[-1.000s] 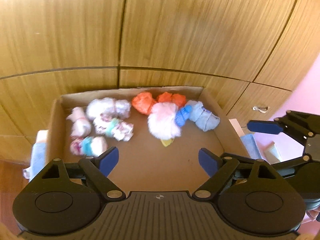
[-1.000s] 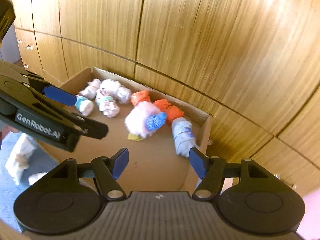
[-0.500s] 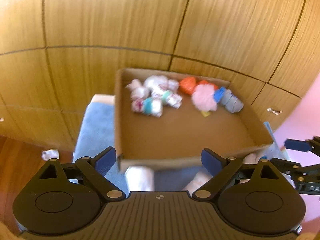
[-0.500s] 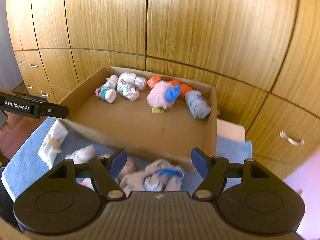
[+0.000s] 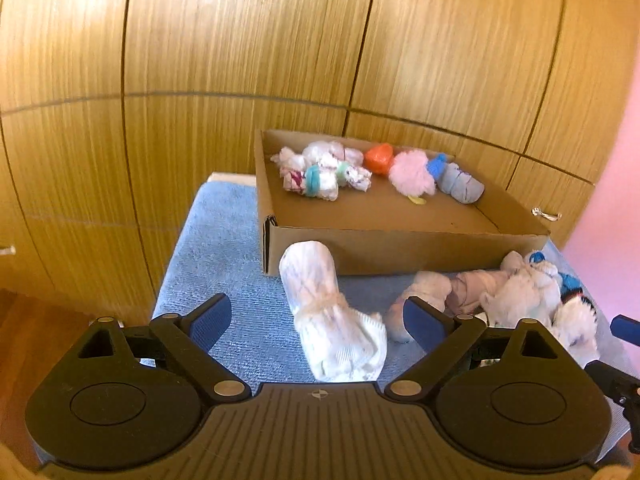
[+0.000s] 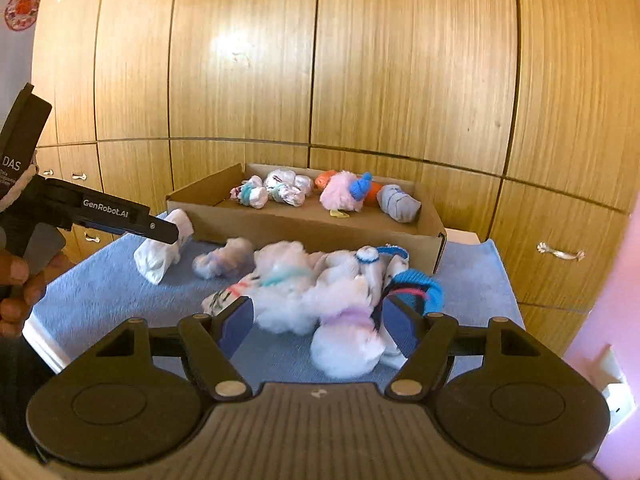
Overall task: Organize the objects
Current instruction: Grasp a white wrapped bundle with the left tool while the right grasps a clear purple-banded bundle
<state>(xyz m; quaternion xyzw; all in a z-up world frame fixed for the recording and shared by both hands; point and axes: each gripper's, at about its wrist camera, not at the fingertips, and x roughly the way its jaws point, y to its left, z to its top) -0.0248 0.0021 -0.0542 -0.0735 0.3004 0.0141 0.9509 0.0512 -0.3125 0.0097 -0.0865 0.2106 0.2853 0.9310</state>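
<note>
Rolled sock bundles are lying in two places: a group is sitting along the far side of the cardboard box (image 5: 400,246), and a loose heap (image 6: 320,288) is resting on the blue towel (image 5: 224,248) just in front of the box's near wall; inside the box a fluffy pink bundle (image 5: 412,176) is lying between an orange bundle (image 5: 379,158) and a grey bundle (image 5: 460,184), with several white patterned rolls to their left; one long white sock roll (image 5: 328,312) is lying apart from the heap, on the towel near the box's front left corner; the left gripper (image 5: 316,320) is hovering over the towel with its jaws standing wide, having just been opening, and the white roll is lying between its blue pads without either pad pressing on it; the right gripper (image 6: 316,320) is pointing at the near edge of the heap with its jaws parted at a middling width, a fluffy white bundle with a lilac band (image 6: 348,340) sitting between the pads, and whether the pads are touching it I cannot tell; a hand (image 6: 18,284) is showing at the left edge of the right wrist view, gripping the left gripper's handle; wooden cabinet doors (image 6: 400,60) are standing behind the box.
</note>
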